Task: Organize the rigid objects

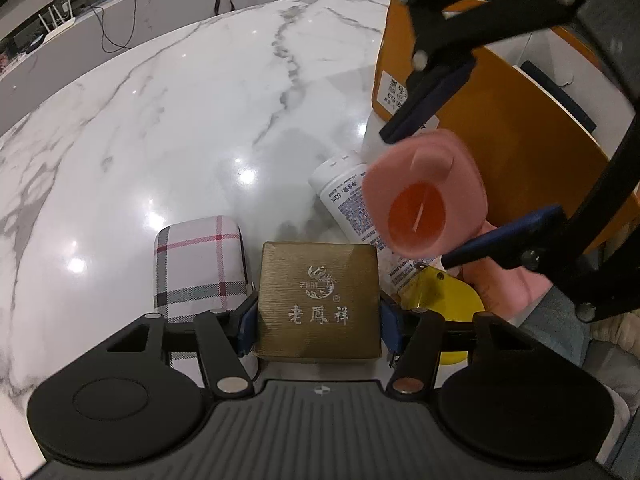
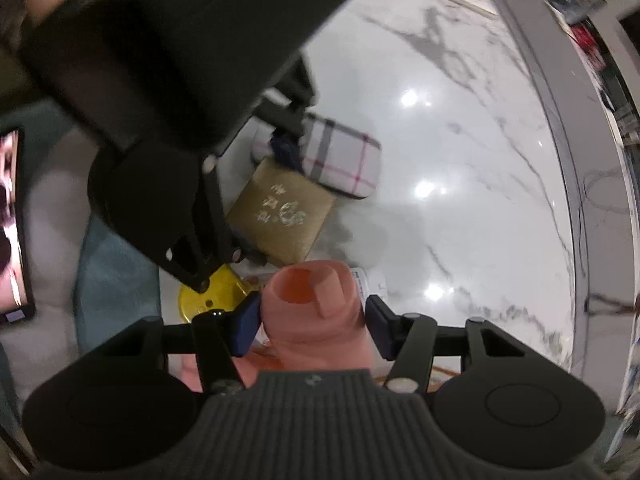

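1. Your left claw is pinching a square brass-coloured box with a brushed-metal lid and white Chinese lettering; its blue pads press the box's two sides.
2. That box sits low over the white grey-veined marble counter; you cannot tell whether it touches the surface.
3. Just to its left lies a rounded plaid case in white, grey and red, almost touching the left pad.
4. Your right claw is pinching a pink cylindrical plastic cup-like piece with an orange hollow. The blue pad on one side presses it, while a slight gap shows at the other.
5. In the left wrist view, that pink piece hangs above the counter, held in front of an open orange cardboard box.
6. Beneath the pink piece lies a white tube with blue print, on its side.
7. A yellow translucent plastic item lies beside the brass box's right edge, partly hidden by the claw.
8. Past the counter's far edge, a white router with antennas and a black cable rest on a ledge.
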`<action>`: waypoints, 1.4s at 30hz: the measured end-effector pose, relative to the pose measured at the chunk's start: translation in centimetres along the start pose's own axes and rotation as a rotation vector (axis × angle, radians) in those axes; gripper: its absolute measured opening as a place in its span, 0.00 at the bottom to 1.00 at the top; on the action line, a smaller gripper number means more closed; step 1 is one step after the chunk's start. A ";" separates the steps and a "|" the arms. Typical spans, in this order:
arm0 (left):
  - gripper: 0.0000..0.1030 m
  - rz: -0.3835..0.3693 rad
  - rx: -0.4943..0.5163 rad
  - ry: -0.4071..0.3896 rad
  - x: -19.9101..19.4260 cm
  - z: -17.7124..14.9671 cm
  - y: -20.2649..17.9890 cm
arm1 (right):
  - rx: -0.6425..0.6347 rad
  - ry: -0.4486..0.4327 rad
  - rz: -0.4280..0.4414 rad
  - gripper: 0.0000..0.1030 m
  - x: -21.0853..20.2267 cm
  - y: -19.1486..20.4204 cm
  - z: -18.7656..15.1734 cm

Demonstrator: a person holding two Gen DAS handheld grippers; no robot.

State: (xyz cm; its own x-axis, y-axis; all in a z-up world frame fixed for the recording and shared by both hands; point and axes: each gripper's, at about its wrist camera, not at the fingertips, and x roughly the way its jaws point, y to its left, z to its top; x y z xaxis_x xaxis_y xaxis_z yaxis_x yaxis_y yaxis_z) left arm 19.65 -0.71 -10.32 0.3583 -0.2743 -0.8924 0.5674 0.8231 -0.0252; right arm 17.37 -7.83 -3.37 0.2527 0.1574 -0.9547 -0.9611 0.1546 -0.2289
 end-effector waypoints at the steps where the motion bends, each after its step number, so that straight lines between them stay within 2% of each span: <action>1: 0.65 0.000 0.000 0.001 -0.1 0.0 0.0 | 0.036 -0.015 0.011 0.54 -0.3 -0.4 -0.1; 7: 0.66 0.004 -0.012 0.002 0.0 0.2 0.1 | 0.309 -0.107 0.091 0.54 -0.9 -2.9 -1.6; 10: 0.68 0.010 -0.015 -0.012 0.2 0.2 0.1 | 0.406 -0.102 0.121 0.54 -0.2 -3.7 -2.7; 19: 0.68 0.036 -0.044 -0.016 0.6 0.4 -0.1 | 0.418 -0.116 0.093 0.57 0.3 -3.0 -4.0; 21: 0.65 0.033 -0.051 -0.013 0.5 0.3 -0.1 | 0.431 -0.119 0.091 0.57 0.4 -3.0 -4.0; 27: 0.65 0.044 -0.066 -0.044 0.0 0.1 -0.2 | 0.483 -0.155 0.073 0.54 0.7 -3.0 -4.1; 31: 0.65 0.045 -0.086 -0.096 -2.0 0.1 -0.3 | 0.504 -0.212 0.056 0.54 -0.9 -3.1 -4.6; 36: 0.65 0.056 -0.068 -0.179 -5.8 0.8 -1.5 | 0.548 -0.306 0.020 0.54 -5.5 -3.8 -5.9; 42: 0.65 0.054 0.021 -0.262 -10.1 3.1 -5.4 | 0.611 -0.371 -0.065 0.54 -10.6 -4.0 -9.6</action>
State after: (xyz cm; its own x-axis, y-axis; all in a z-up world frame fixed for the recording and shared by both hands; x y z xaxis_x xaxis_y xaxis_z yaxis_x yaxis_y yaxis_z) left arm 15.25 -3.87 0.25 0.5671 -0.3518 -0.7448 0.5565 0.8302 0.0317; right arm 17.50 -19.51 5.80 0.4329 0.4342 -0.7900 -0.7362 0.6760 -0.0319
